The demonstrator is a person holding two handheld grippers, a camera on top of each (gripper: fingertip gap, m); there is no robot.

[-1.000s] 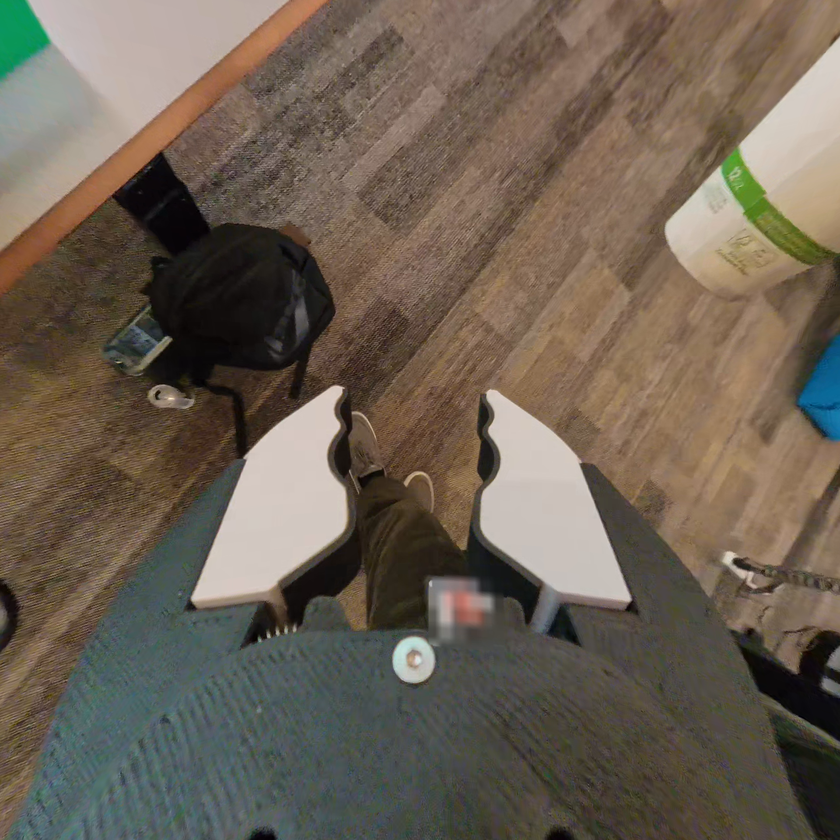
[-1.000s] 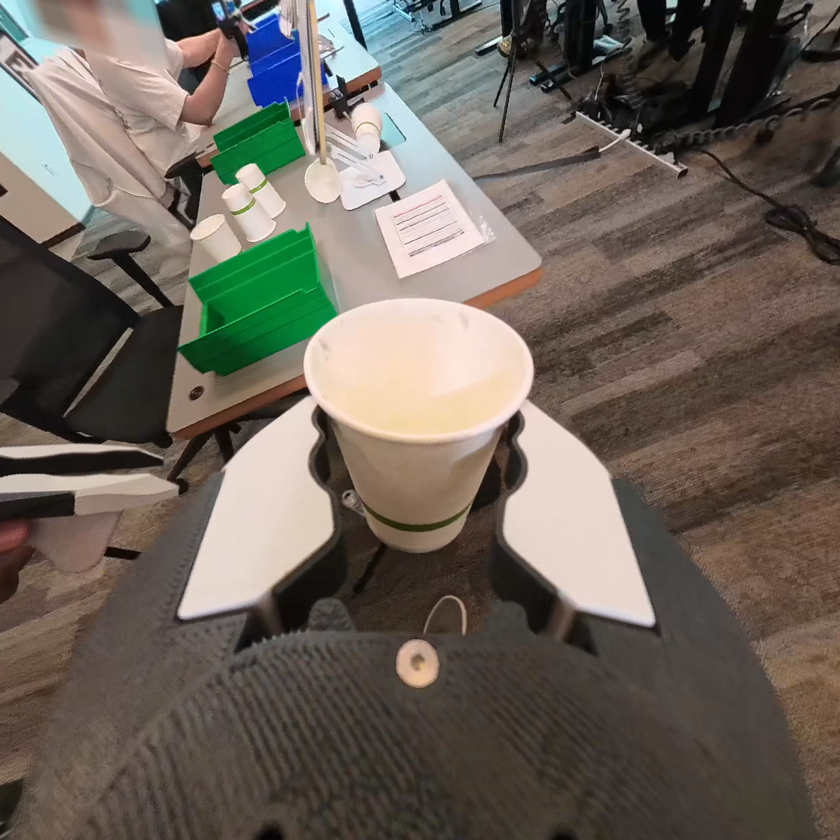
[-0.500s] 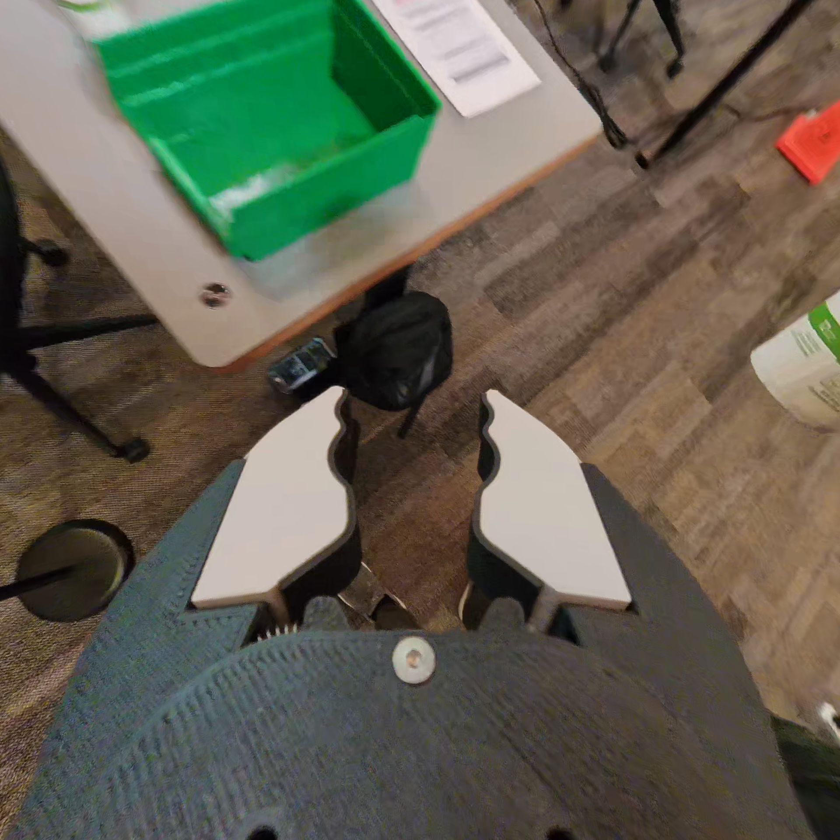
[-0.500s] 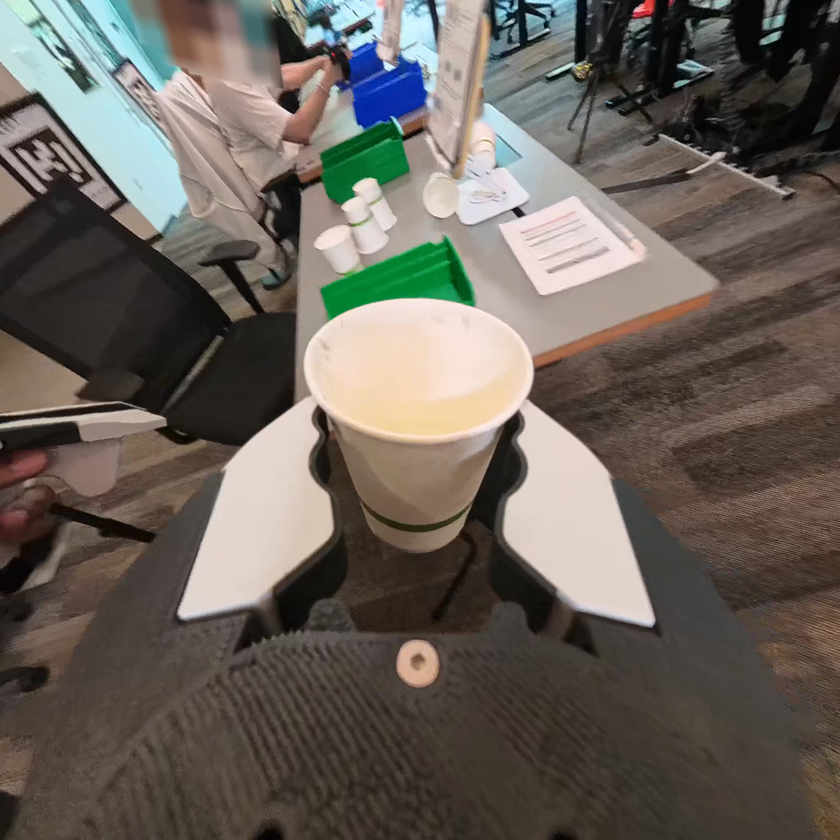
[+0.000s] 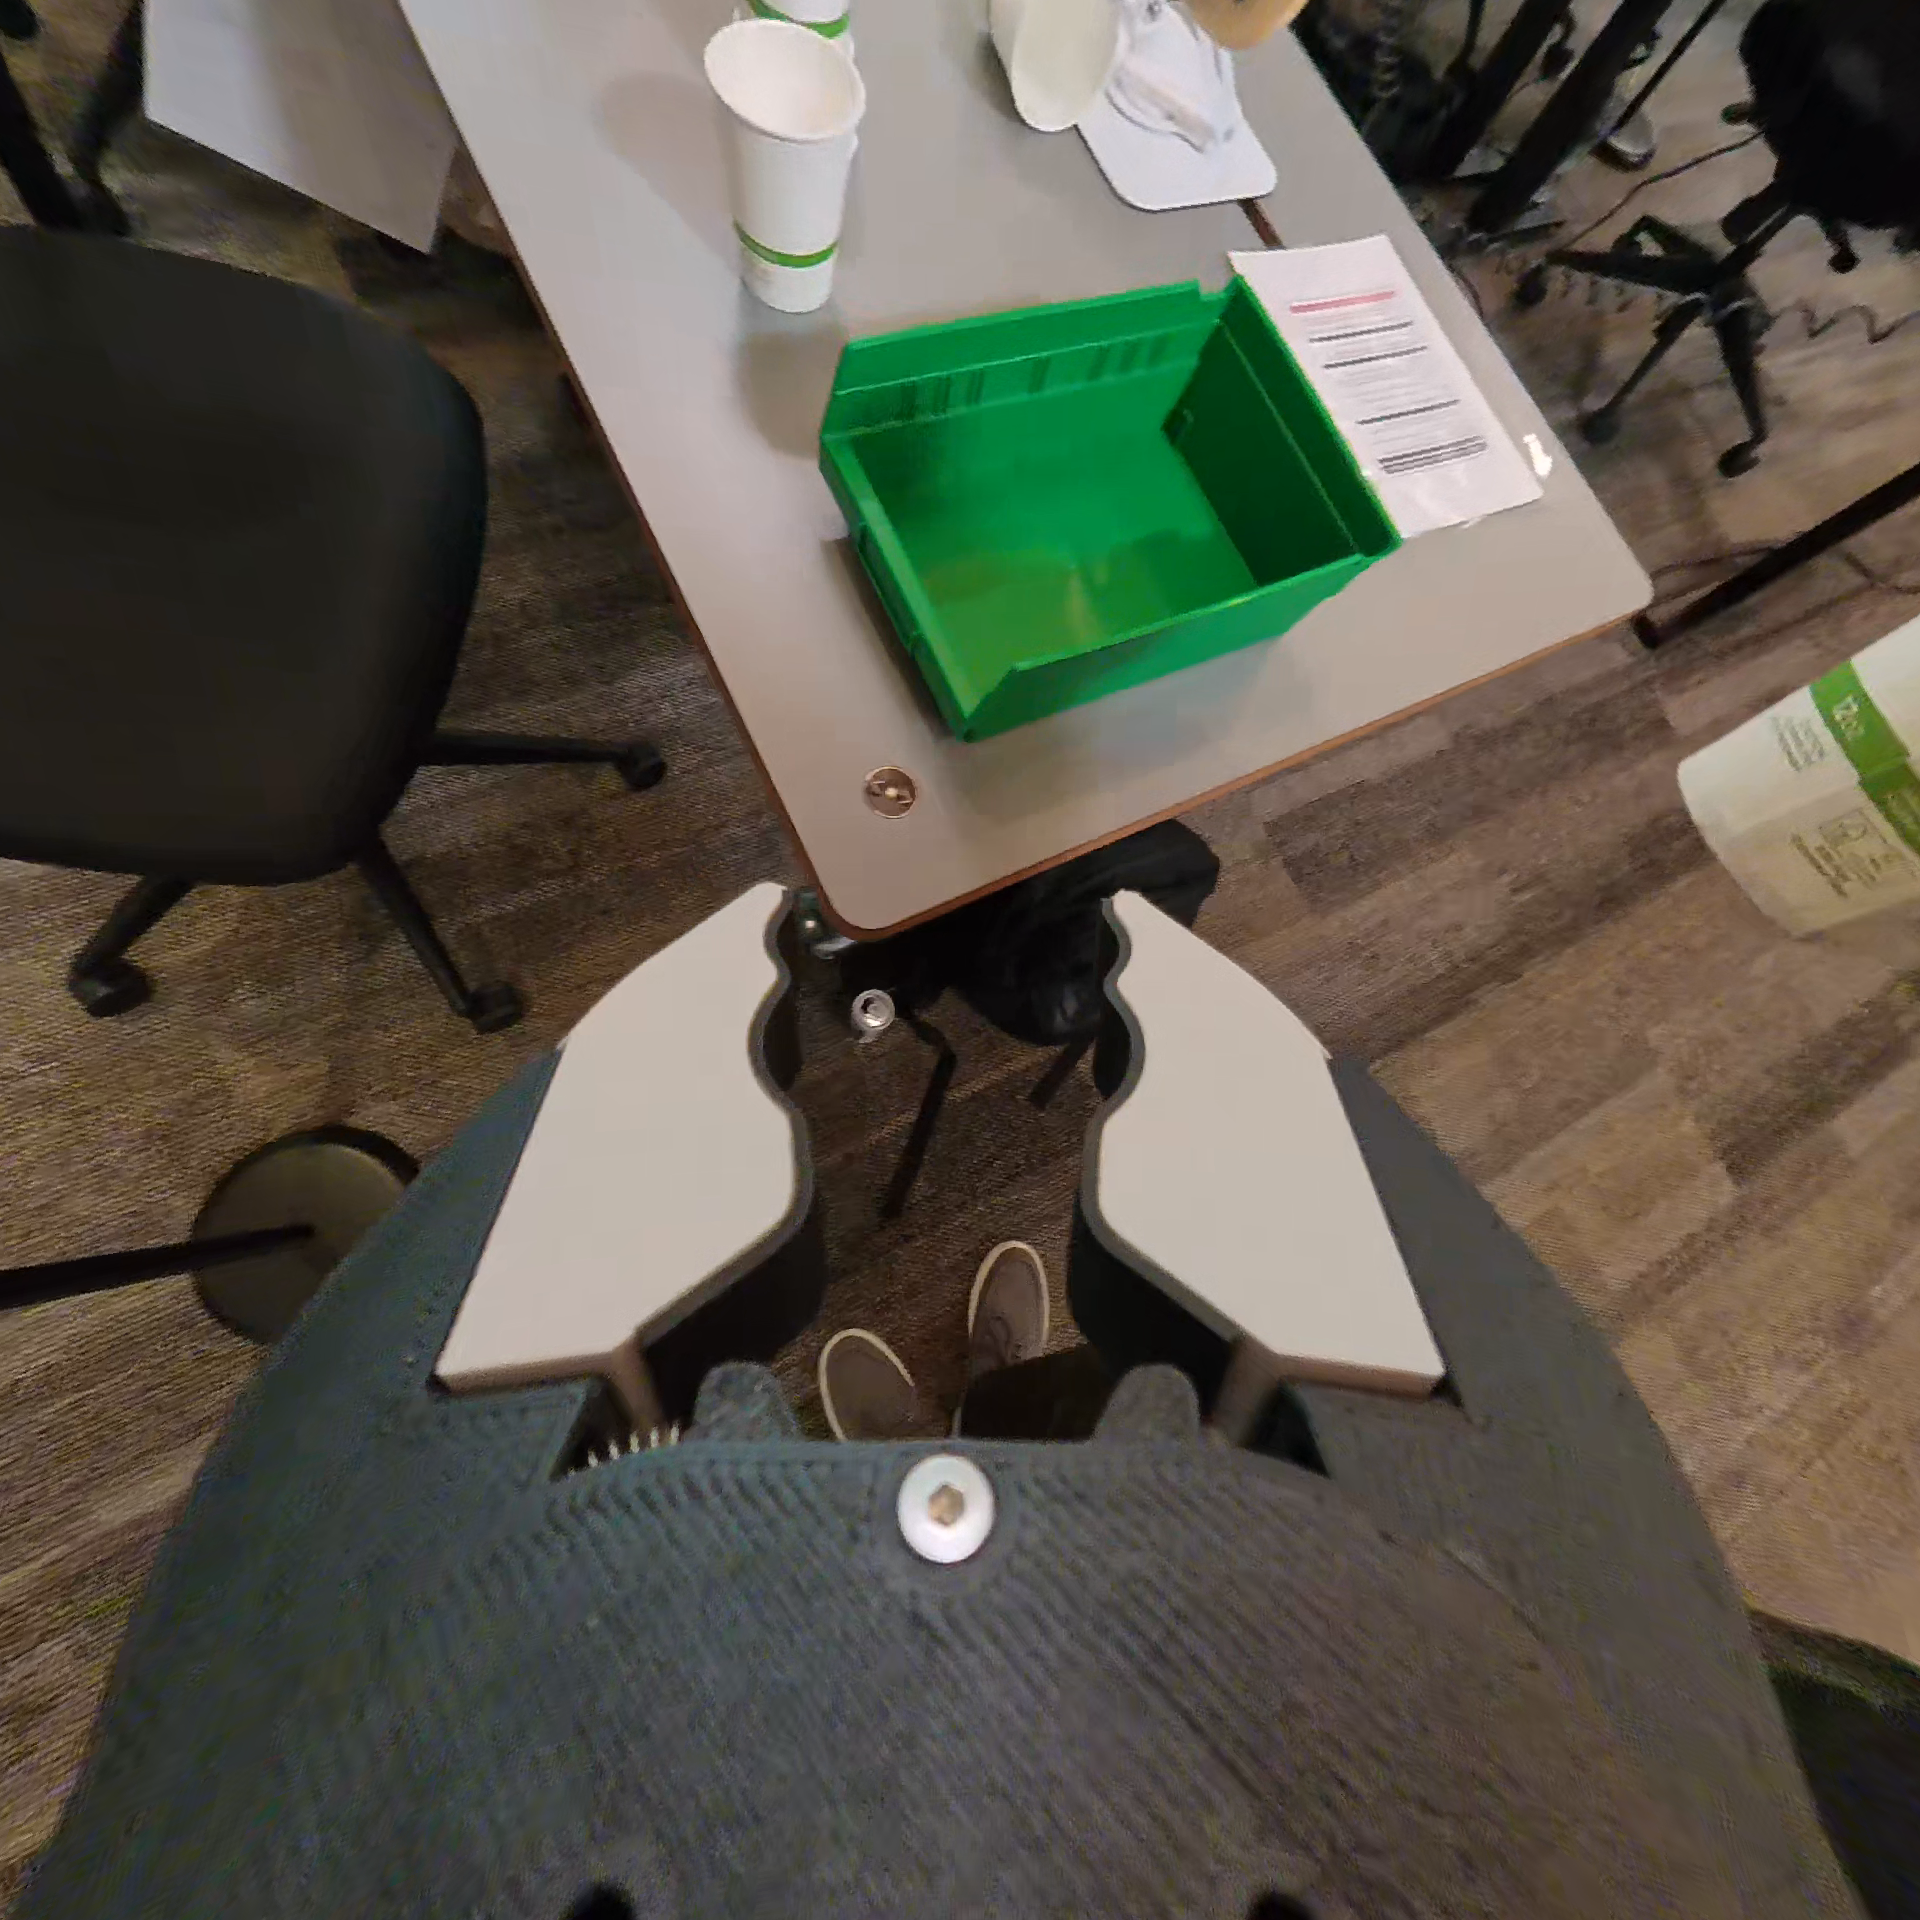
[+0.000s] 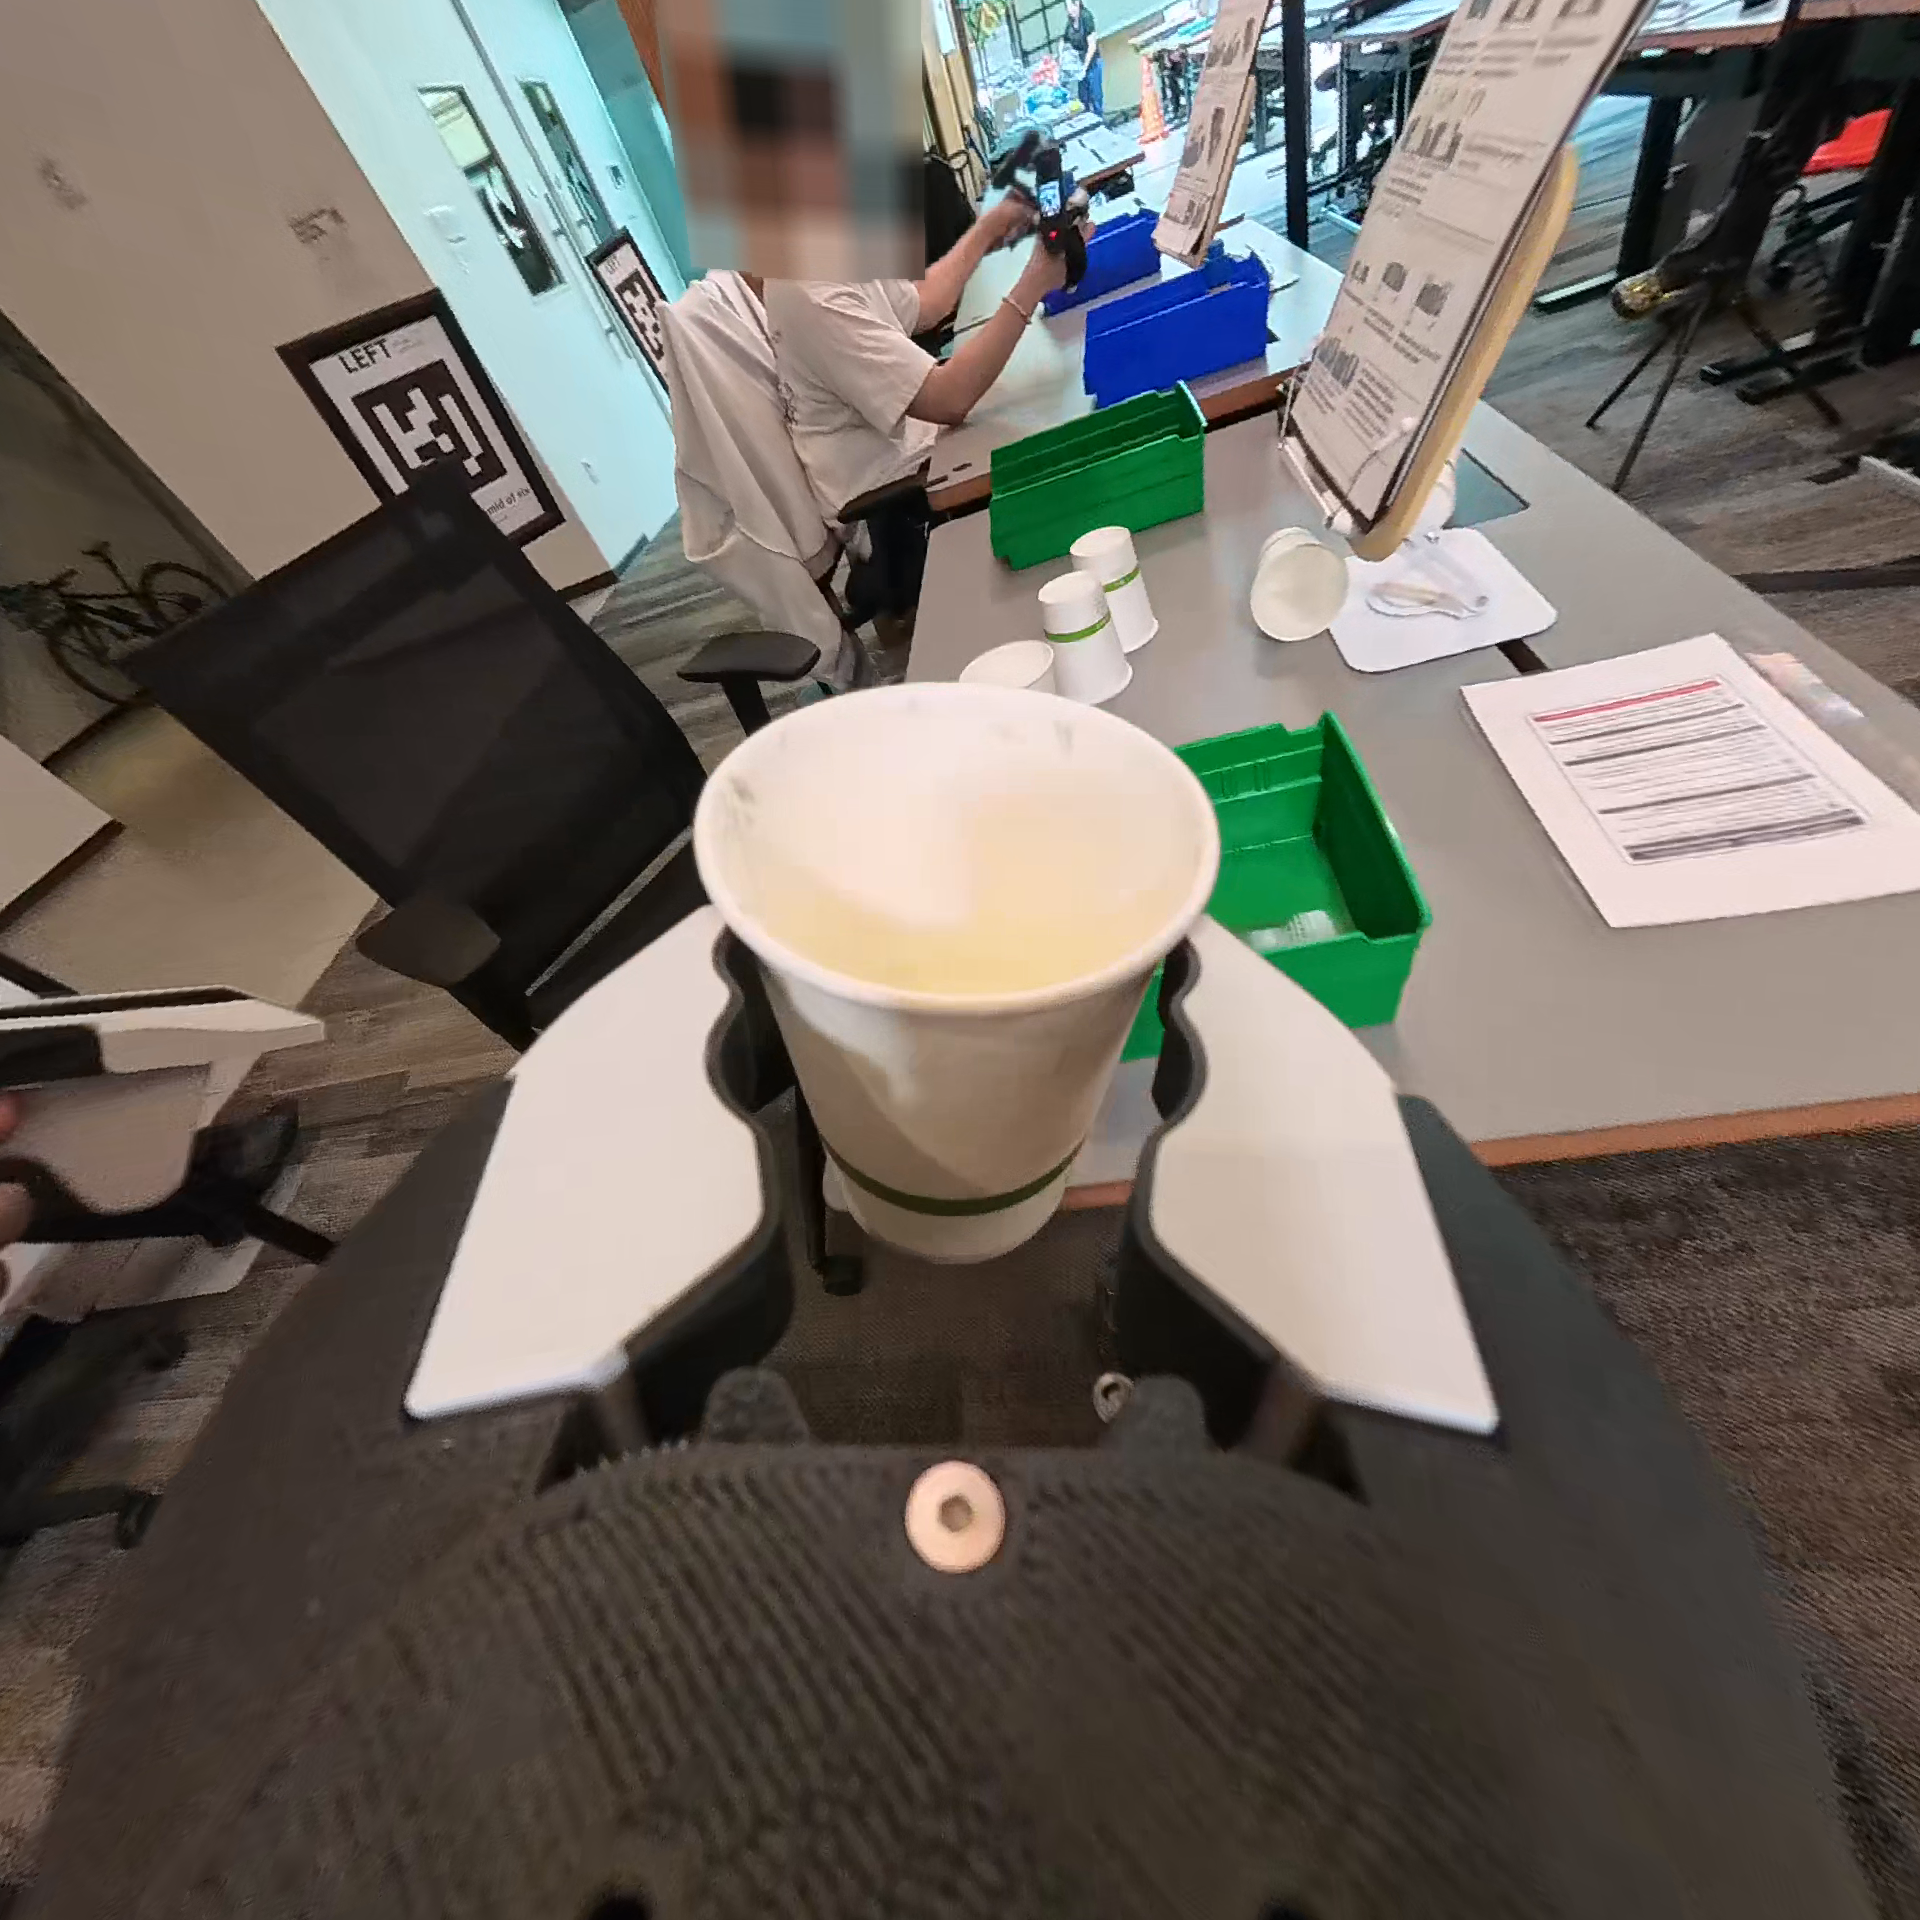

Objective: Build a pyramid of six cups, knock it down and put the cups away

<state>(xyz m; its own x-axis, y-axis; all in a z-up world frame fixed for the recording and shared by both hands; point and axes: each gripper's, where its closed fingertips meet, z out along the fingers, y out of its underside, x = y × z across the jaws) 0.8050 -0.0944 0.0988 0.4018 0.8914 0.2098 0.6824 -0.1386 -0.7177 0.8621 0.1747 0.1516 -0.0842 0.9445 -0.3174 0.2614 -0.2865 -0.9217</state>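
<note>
My right gripper [image 6: 956, 966] is shut on an upright white paper cup [image 6: 935, 1101] with a green band, held in the air short of the grey table [image 6: 1558, 1018]. An empty green bin [image 6: 1309, 883] sits on the table just beyond the cup. My left gripper [image 5: 945, 920] is open and empty, above the floor by the table's [image 5: 675, 416] near corner. The green bin [image 5: 1091, 520] lies ahead of it. The held cup shows at the right edge of the left wrist view [image 5: 1808, 810]. The left gripper shows at the left of the right wrist view [image 6: 156, 1039].
Stacked paper cups [image 5: 790, 156] and a printed sheet [image 5: 1392, 384] are on the table. A black chair [image 5: 208, 520] stands left, with a black bag [image 5: 1049, 945] under the table. Farther off are a second green bin [image 6: 1091, 488], blue bins [image 6: 1174, 322], a sign board [image 6: 1434, 260] and a seated person [image 6: 790, 416].
The left gripper has swung up from facing the floor and bag to facing the table and green bin. The right gripper, still holding the cup, has tilted up and come nearer the table.
</note>
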